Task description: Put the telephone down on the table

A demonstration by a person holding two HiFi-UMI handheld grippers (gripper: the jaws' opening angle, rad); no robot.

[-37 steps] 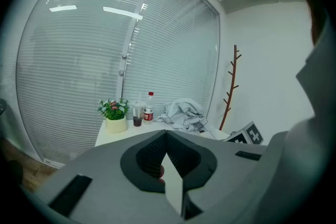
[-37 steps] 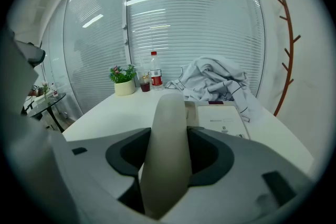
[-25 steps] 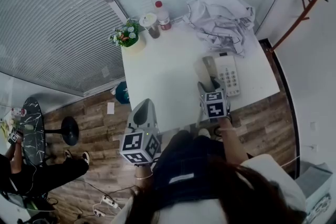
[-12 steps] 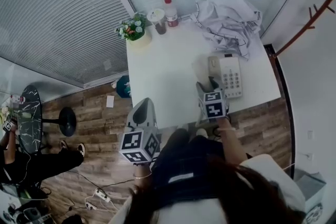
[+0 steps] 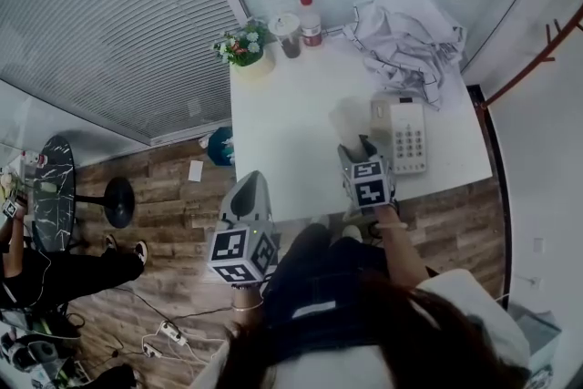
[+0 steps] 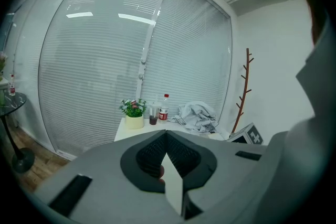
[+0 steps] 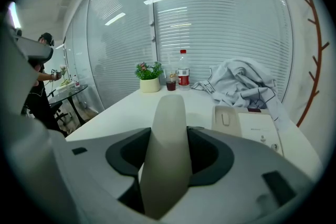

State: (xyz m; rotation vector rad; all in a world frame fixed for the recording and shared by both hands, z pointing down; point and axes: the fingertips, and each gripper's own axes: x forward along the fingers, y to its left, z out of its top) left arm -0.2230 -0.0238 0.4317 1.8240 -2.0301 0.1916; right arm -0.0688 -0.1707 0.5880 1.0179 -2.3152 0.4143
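Head view: smooth white table point(image 5: 282, 132) against ribbed blinds point(image 5: 109, 32), plank floor point(image 5: 173, 187) beside it. The right gripper point(image 7: 169, 131) pinches the curved beige handset point(image 7: 167, 165) above the table. The left gripper point(image 6: 166, 135), off the table's edge, has its jaws pressed together.

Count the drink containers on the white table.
2: a clear plastic bottle with a red cap at the far edge, and a clear cup of dark drink just left of it. The crumpled pale cloth may hide others.
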